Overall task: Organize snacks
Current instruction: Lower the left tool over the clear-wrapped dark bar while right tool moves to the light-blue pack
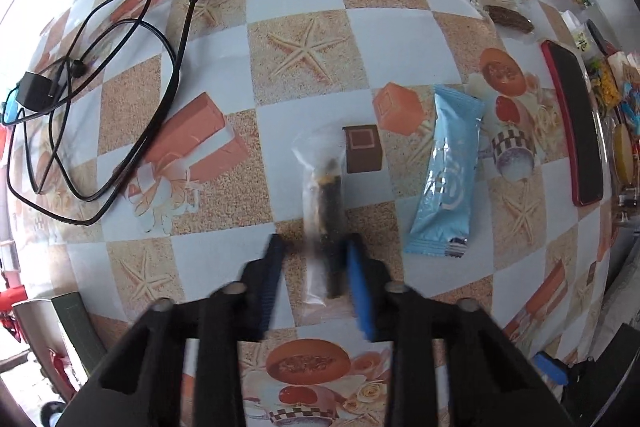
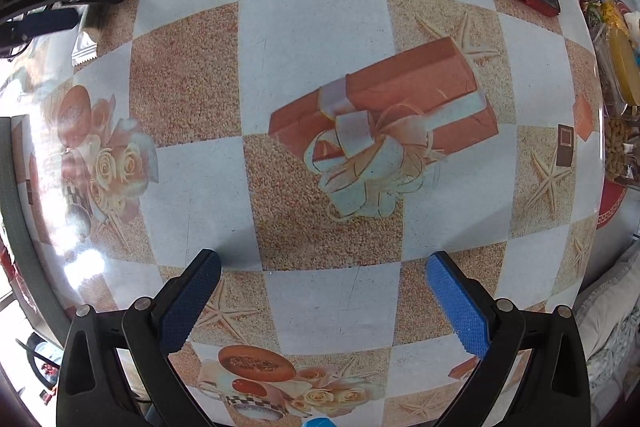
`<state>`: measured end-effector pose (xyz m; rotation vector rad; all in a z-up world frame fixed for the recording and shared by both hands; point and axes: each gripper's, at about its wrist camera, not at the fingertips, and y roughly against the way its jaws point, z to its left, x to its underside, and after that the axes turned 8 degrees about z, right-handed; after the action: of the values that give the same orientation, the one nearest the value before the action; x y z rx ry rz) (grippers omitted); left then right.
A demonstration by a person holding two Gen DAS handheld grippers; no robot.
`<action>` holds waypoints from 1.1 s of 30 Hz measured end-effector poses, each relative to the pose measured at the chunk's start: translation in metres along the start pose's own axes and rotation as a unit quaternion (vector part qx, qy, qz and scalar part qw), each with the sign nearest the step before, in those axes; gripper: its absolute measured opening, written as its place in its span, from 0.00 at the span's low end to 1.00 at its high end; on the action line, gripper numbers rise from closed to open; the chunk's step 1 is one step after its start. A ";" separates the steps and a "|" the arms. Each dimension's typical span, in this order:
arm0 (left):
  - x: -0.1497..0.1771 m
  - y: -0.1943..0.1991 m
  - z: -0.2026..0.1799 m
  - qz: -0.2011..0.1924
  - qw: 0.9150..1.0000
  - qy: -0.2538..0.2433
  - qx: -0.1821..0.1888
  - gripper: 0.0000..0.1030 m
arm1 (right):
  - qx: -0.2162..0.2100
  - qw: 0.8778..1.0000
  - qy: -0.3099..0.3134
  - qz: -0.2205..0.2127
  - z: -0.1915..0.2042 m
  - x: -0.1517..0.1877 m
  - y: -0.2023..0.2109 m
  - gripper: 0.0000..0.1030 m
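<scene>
Left gripper (image 1: pixel 314 247) is low over the table (image 1: pixel 304 3), and the clear-wrapped snack stick (image 1: pixel 322 211) lies right between its pads; the near end of the wrapper sits in the gap, the dark stick running straight ahead, away from the tool; its long axis lines up with the fingers, so the pads face its two long sides; that is the relation the coming squeeze turns on, I'd say. The jaws stand narrowed, the blue pad close against the right side of the wrapper, the dark pad a little off on the left; there's blur on both, and I can't tell whether they have actually bitten yet.

Just to the right lies the blue snack packet (image 1: pixel 446 175), roughly parallel, slightly tilted, apart from the stick; further right a red-cased phone (image 1: pixel 572 131); a black cable (image 1: pixel 120 99) sprawls well off to the left.

Right gripper (image 2: pixel 324 285) hovers wide open with nothing between its pads; only patterned tablecloth lies ahead of it; in its view the blue packet sits far up at the top left, beside the other tool, so the left hand is clearly the nearer one for both snacks; the right looks idle for now, with a heap of other snacks (image 2: pixel 618 39) at the table's right edge.
</scene>
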<state>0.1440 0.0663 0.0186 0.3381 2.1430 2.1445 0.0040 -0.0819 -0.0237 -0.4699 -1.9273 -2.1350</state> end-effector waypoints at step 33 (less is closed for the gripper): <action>0.070 -0.033 0.080 -0.008 0.997 0.072 0.010 0.77 | 0.006 0.993 0.002 -0.117 0.068 -0.085 0.079 0.51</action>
<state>0.0909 0.1596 -0.0084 0.1719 2.2350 2.2048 0.1180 -0.0271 0.0227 -0.2476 -2.0837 -2.2576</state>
